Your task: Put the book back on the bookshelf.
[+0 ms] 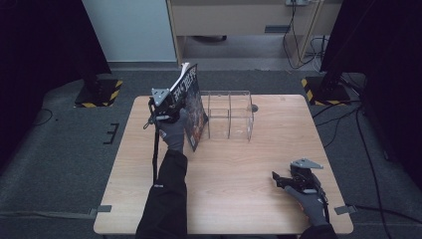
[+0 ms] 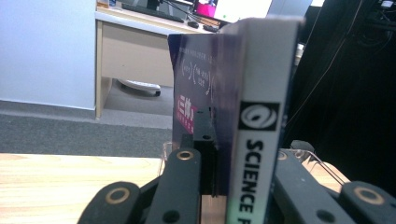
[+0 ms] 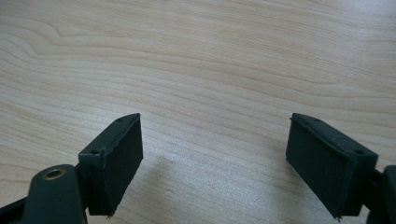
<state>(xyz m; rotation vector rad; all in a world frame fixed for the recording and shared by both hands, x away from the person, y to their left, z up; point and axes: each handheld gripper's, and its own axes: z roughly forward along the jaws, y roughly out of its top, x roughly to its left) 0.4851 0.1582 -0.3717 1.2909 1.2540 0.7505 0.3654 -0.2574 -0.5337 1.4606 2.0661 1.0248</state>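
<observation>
Wooden table [image 1: 249, 199]: one book [image 1: 195, 112], one clear rack [image 1: 230, 117], two grippers.

Even overhead light, blurred foreground

Probably a lab or office, desk [image 1: 239, 20], trailing cables [image 1: 298, 45], hazard-striped stand bases [image 1: 99, 94]

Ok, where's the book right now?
In the high view the book is upright in the left gripper, at the table's far left, just left of the clear acrylic organizer.
</observation>
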